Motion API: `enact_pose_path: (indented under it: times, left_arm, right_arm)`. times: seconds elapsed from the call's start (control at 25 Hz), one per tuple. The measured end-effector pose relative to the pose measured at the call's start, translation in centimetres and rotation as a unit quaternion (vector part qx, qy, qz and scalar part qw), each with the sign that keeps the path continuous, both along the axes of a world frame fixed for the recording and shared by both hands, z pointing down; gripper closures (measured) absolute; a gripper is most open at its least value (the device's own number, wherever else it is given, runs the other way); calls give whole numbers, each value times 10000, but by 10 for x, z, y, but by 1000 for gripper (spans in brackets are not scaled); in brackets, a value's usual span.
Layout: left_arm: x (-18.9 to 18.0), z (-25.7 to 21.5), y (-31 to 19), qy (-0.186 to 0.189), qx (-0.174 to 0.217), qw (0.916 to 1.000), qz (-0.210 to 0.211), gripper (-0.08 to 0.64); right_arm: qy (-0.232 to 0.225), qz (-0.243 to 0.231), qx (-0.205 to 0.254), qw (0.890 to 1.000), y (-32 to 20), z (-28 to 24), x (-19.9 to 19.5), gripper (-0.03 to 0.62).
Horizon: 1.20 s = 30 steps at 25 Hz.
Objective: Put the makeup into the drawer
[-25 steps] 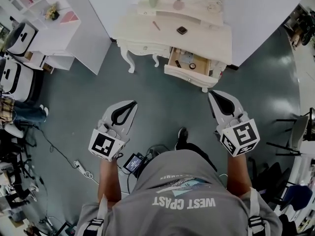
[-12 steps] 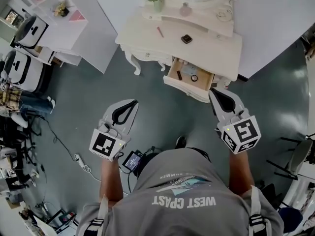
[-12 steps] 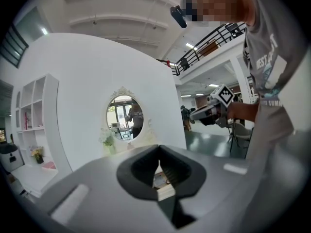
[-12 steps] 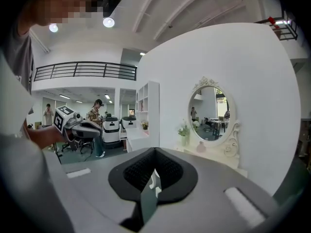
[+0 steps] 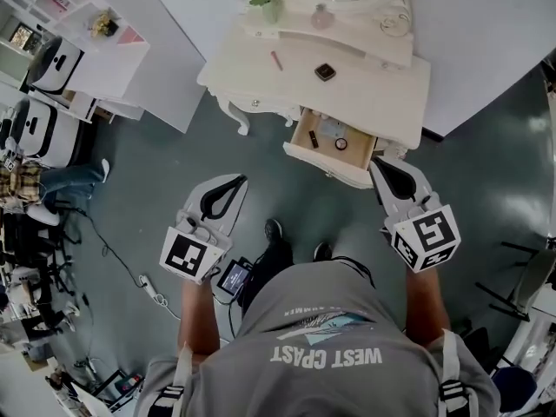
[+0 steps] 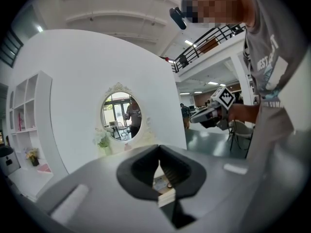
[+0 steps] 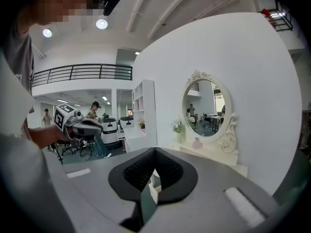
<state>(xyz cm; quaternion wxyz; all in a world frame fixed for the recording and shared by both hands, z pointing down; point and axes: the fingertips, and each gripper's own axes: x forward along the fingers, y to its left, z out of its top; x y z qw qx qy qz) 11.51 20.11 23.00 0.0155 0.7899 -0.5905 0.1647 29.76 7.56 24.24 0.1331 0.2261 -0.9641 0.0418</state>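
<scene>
As seen from the head view, sitting out on the cream dressing table [image 5: 382, 94] at upper middle: thin pink makeup pencil [image 5: 276, 60], long axis running upper left to lower right, plus a dark square compact [image 5: 324, 72] just right of it. Down in the open drawer [image 5: 326, 165]: dark stick [image 5: 314, 139] lying roughly up-down in frame, and a small round thing [image 5: 340, 143], too tiny to identify. Left gripper [image 5: 233, 182] and right gripper [image 5: 379, 165] both closed tight on nothing, right tip covering the drawer's lower right corner. Shirt [image 5: 287, 311] print says WEST, second word fuzzy.
</scene>
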Motion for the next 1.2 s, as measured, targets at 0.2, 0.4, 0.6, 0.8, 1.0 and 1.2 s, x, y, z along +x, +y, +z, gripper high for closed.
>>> enact_pose_path:
  times: [0.2,0.4,0.6,0.8,1.0,1.2]
  left_arm:
    - [-13,6,-46,-26,59,9992,387,557]
    - [-30,6,-93,145,110,9962,854,557]
    - [-77,3,-133,230,163,9930,1149,557]
    - [-137,6,-163,252,180,9902,1362,557]
    - [-183,5,-184,330,254,9869,1556,557]
    - [-221,12,-191,440,236,9853,1633,557]
  right_arm:
    - [102,410,13,9991,-29,2,3,591]
    - [183,866,-14,9961,-54,6,-10,592]
    - [285,1208,11,9923,-82,3,-48,592]
    - [312,1476,52,9885,-104,-2,-101,591]
    - [406,1676,112,9850,-120,-4,-147,591]
    - [489,1711,223,9838,-135,-5,-189,591]
